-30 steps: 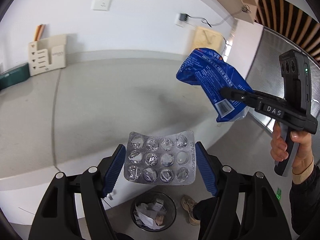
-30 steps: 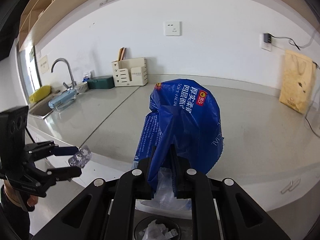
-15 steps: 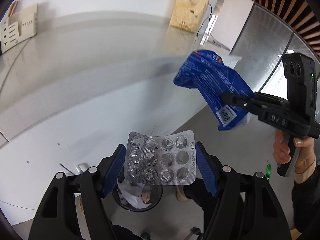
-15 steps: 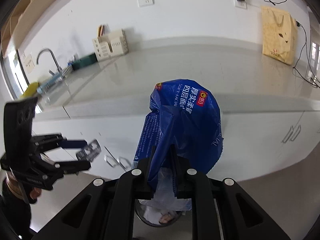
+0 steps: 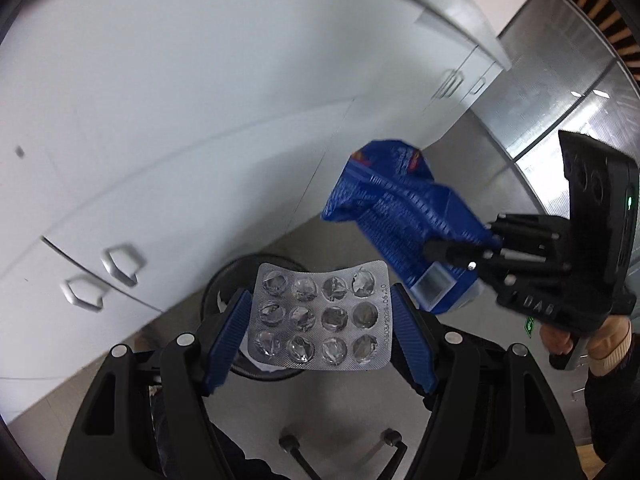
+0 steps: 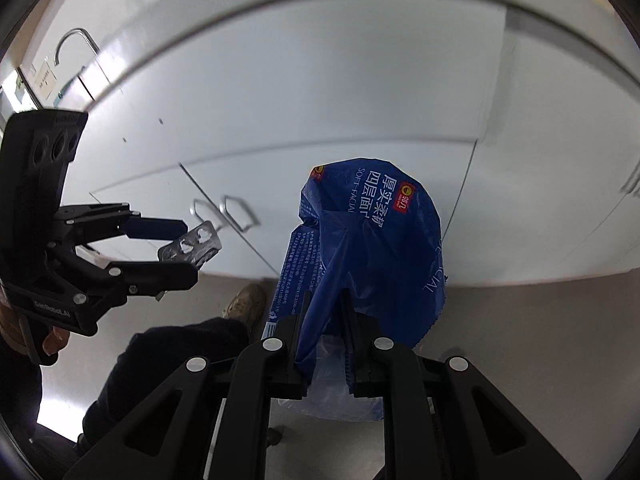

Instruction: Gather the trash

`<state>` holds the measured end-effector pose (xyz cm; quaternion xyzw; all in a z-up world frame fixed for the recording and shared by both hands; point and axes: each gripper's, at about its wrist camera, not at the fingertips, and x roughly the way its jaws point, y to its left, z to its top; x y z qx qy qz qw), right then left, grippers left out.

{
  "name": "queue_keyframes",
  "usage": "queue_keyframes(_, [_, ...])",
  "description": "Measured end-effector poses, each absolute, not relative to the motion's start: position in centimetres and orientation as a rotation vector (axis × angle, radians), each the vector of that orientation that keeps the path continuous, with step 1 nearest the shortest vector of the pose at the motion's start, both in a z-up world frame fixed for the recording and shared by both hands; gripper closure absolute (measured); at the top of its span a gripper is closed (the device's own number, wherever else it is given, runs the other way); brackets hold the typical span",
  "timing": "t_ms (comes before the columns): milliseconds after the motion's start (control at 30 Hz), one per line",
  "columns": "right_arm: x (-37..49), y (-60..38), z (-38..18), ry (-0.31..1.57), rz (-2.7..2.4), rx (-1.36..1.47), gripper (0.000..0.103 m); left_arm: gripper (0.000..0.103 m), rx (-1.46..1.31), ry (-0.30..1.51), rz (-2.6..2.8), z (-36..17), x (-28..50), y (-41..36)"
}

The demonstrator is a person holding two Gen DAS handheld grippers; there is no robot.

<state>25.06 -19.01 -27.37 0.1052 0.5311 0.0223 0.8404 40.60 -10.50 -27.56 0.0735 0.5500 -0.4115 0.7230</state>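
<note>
My left gripper point(image 5: 320, 316) is shut on a silver blister pack point(image 5: 318, 320) with emptied pockets, held flat above a black trash bin point(image 5: 224, 280) on the floor; the pack hides most of the bin. It also shows in the right wrist view point(image 6: 191, 249), between the left gripper's fingers point(image 6: 176, 248). My right gripper point(image 6: 322, 320) is shut on a crumpled blue tissue wrapper point(image 6: 372, 248). In the left wrist view the wrapper point(image 5: 404, 224) hangs to the right of the bin, held by the right gripper point(image 5: 460, 254).
White cabinet doors point(image 5: 180, 128) with silver handles point(image 5: 120, 264) stand behind the bin. Grey floor point(image 6: 520, 320) lies below. The person's leg and shoe point(image 6: 246, 304) are near the cabinet base. A faucet point(image 6: 74, 40) shows at upper left.
Both grippers have dropped from countertop height and tilted down toward the floor. The blister pack now hangs over the bin and the wrapper is beside it. Both grips are unchanged.
</note>
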Motion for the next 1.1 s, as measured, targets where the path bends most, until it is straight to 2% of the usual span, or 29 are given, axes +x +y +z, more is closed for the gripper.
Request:
queue_keyframes(333, [27.3, -17.4, -37.1, 1.286, 0.11, 0.249, 0.085, 0.033, 0.183, 1.339, -0.876, -34.1, 43.4, -11.4])
queue_keyframes(567, [28.0, -16.7, -40.9, 1.348, 0.146, 0.234, 0.084, 0.029, 0.181, 1.36, -0.891, -34.8, 44.7, -12.0])
queue_keyframes(667, [27.5, -17.5, -40.9, 1.346, 0.128, 0.21, 0.072, 0.026, 0.188, 1.384, -0.888, -35.2, 45.0, -12.0])
queue_keyframes(700, [27.5, -17.6, -40.9, 1.35, 0.124, 0.203, 0.065, 0.015, 0.193, 1.389, -0.885, -35.4, 44.9, -11.9])
queue_keyframes(733, [27.3, -17.6, -40.9, 1.353, 0.121, 0.196, 0.052, 0.009, 0.197, 1.396, -0.881, -35.4, 44.9, -11.8])
queue_keyframes(767, [27.2, -17.7, -40.9, 1.353, 0.109, 0.186, 0.045, 0.005, 0.201, 1.398, -0.867, -35.5, 45.0, -11.6])
queue_keyframes(833, [26.8, -17.8, -40.8, 1.352, 0.091, 0.171, 0.022, 0.004, 0.201, 1.409, -0.865, -35.8, 45.0, -11.3])
queue_keyframes(900, [26.6, -18.0, -40.6, 1.367, 0.077, 0.176, 0.014, 0.004, 0.204, 1.42, -0.862, -36.1, 44.9, -11.1])
queue_keyframes(1100, [26.8, -17.7, -40.8, 1.406, 0.074, 0.221, 0.005, 0.004, 0.187, 1.421, -0.857, -36.3, 45.0, -10.6])
